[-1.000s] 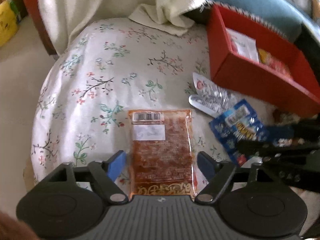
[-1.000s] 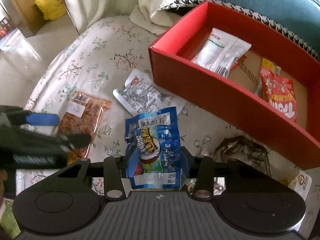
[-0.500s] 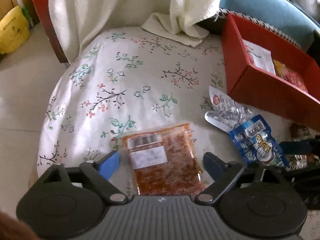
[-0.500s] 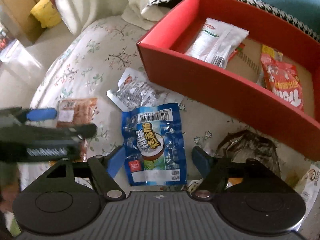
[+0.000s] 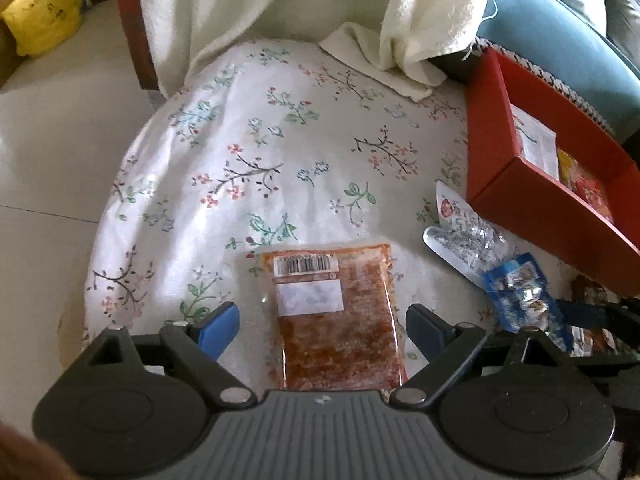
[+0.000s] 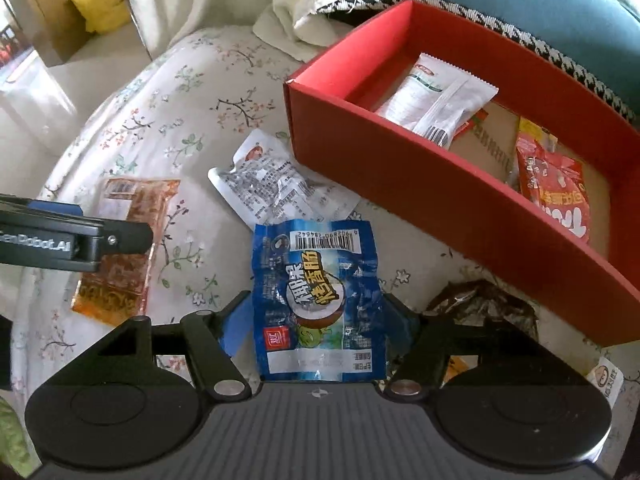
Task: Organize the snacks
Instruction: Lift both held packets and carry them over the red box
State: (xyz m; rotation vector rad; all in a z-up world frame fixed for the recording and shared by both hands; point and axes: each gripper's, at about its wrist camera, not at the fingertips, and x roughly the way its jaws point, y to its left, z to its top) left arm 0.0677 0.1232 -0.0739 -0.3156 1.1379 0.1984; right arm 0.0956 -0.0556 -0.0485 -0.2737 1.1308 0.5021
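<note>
An orange packet (image 5: pixel 336 320) with a barcode label lies flat on the floral cushion (image 5: pixel 240 160). My left gripper (image 5: pixel 320 330) straddles it, jaws opening, pads clear of its edges. A blue snack packet (image 6: pixel 316 292) lies between the jaws of my right gripper (image 6: pixel 316 322), which are closing; the pads stand right at its edges and it looks flat, not squeezed. The red box (image 6: pixel 400 168) sits at the right and holds a white packet (image 6: pixel 436 100) and a red packet (image 6: pixel 560 196). The left gripper's fingers (image 6: pixel 120 240) show over the orange packet (image 6: pixel 120 288) in the right wrist view.
A silver-white packet (image 6: pixel 272 188) lies between the blue packet and the box. A dark crumpled wrapper (image 6: pixel 480 308) and a small white packet (image 6: pixel 608 376) lie by the box's near corner. A cream towel (image 5: pixel 280 20) hangs behind. Bare floor (image 5: pixel 48 160) drops off left of the cushion.
The right jaws let go of the pinched blue packet, spread wide, then narrowed again; the packet now lies flatter. The left jaws widened and the wrist rolled, squaring the orange packet between them.
</note>
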